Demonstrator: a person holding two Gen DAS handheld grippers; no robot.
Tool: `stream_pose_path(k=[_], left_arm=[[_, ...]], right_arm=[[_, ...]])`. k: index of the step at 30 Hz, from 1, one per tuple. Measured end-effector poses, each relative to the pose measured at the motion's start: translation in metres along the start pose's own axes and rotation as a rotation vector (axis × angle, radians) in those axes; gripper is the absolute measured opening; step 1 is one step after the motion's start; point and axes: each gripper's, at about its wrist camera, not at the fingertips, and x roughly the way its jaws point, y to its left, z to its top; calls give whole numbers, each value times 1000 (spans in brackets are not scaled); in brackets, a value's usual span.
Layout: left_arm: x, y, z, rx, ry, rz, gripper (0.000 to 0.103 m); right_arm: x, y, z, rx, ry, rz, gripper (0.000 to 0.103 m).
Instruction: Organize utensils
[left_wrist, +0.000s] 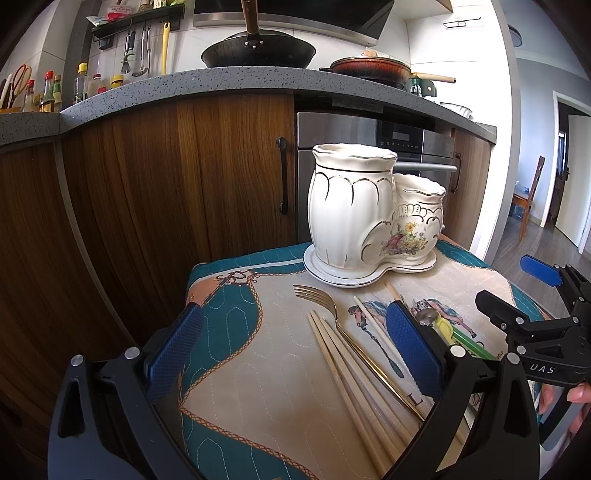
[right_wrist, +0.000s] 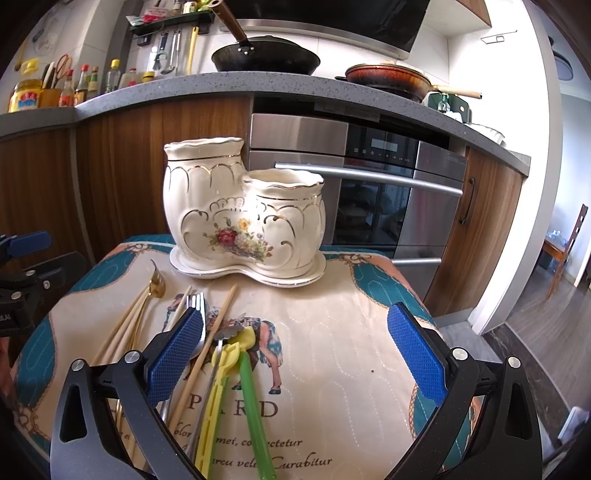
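So far nothing sits in the ceramic holder, whose 2 cups stand at the far edge of the quilted mat; the gold fork, chopsticks and the yellow and green utensils all lie loose before it. Both the left tool and right tool hover with fingers wide apart, holding nothing. The next move, likely, is closing on 1 utensil.

- Your holder stands on its saucer at the far end of the cloth, its taller cup left of the shorter.
- Nearer you lie the utensils: chopsticks leftmost, the fork touching them, the straw rightmost.
- Behind it all you have the cabinets and oven, with a wok on the counter above.
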Motion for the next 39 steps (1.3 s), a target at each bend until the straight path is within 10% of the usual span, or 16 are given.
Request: stream_pose_path(k=[39], left_arm=[[-2, -2, 2, 0, 2, 0, 98]], right_arm=[[5, -1, -1, 3, 15, -3, 99]])
